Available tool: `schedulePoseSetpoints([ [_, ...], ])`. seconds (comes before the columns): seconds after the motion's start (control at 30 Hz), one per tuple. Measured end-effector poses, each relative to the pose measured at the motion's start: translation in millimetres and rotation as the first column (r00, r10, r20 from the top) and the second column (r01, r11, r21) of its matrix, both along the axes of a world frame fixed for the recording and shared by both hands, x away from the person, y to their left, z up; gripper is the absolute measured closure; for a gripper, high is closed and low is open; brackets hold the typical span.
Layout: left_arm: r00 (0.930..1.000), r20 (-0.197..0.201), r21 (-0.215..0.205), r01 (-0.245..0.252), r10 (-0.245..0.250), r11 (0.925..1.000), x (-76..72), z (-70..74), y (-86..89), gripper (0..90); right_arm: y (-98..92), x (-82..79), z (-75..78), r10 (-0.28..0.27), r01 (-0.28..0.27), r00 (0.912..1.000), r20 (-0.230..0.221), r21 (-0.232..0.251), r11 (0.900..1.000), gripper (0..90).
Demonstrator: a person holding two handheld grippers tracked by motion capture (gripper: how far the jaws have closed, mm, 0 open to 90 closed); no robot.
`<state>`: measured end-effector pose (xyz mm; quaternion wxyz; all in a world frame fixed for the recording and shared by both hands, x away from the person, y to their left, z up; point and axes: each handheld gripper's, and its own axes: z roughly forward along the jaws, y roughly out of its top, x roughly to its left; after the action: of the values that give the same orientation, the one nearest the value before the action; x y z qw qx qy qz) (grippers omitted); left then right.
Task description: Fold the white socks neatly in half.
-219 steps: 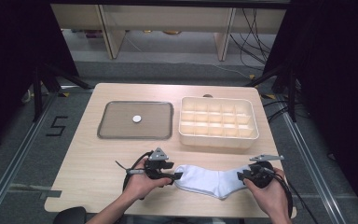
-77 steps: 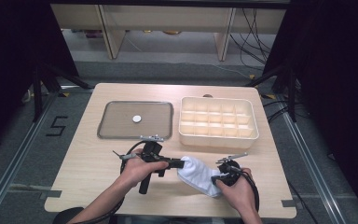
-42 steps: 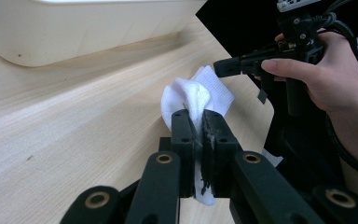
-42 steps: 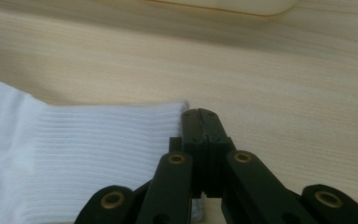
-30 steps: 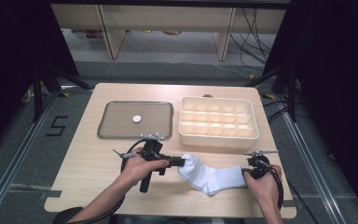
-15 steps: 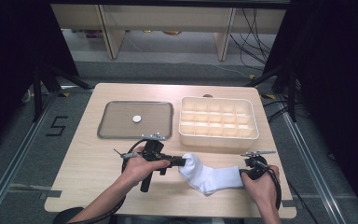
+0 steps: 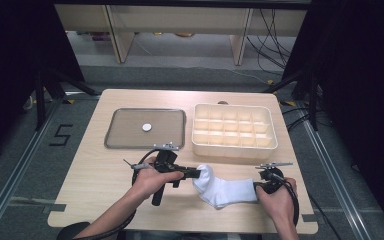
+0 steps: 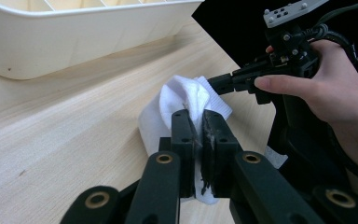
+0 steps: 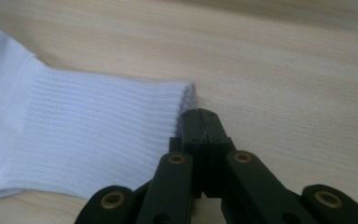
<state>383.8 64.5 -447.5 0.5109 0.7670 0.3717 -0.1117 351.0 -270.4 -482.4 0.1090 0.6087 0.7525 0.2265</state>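
Behind the work I see a grey tray (image 7: 145, 129) carrying one small white disc (image 7: 146, 127), and to its right a cream compartment box (image 7: 234, 131), its cells bare as far as I can see; both stand well apart from my grippers, and nothing lies between them and the sock. The white sock (image 7: 223, 188) lies on the wooden table (image 7: 95, 175) near the front edge, stretched between the two tools. Its toe end is bunched and partly hidden behind my left jaws; my right hand (image 7: 276, 197) covers most of its gripper in the high view. Left gripper (image 8: 199, 125) — jaws clenched on a fold of the sock. Right gripper (image 9: 201, 122) — jaws pressed fully together at the edge of the ribbed cuff; whether cloth is pinched I cannot tell.
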Motion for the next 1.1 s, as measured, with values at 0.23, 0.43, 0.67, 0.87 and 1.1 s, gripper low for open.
schedulePoseSetpoints([
  [0.23, 1.0000, -0.001, -0.005, 0.007, -0.007, 1.0000, 0.3, 0.2, -0.7, 83.6, 5.0, -0.3, -0.3, 0.005, -0.005, 1.0000, 0.003, -0.013, 1.000, 90.0],
  [0.43, 1.0000, 0.001, 0.004, 0.004, -0.004, 1.0000, 0.0, -0.4, -2.3, 83.6, 10.7, -2.2, 0.3, -0.014, 0.014, 0.9999, 0.000, 0.003, 1.000, 90.0],
  [0.67, 1.0000, -0.002, 0.001, 0.005, -0.005, 1.0000, 0.8, -1.1, -2.7, 83.7, 10.2, -2.1, 0.4, 0.020, -0.020, 0.9998, 0.006, -0.004, 1.000, 90.0],
  [0.87, 1.0000, -0.001, 0.003, 0.002, -0.002, 1.0000, 0.7, -0.5, -2.9, 83.6, 13.0, -3.2, 2.0, 0.025, -0.025, 0.9997, -0.007, 0.010, 1.000, 90.0],
  [1.1, 1.0000, 0.006, 0.008, -0.003, 0.003, 1.0000, 0.5, -0.5, -3.4, 83.7, 17.2, -4.4, 0.3, 0.030, -0.030, 0.9995, -0.007, 0.012, 0.999, 90.0],
])
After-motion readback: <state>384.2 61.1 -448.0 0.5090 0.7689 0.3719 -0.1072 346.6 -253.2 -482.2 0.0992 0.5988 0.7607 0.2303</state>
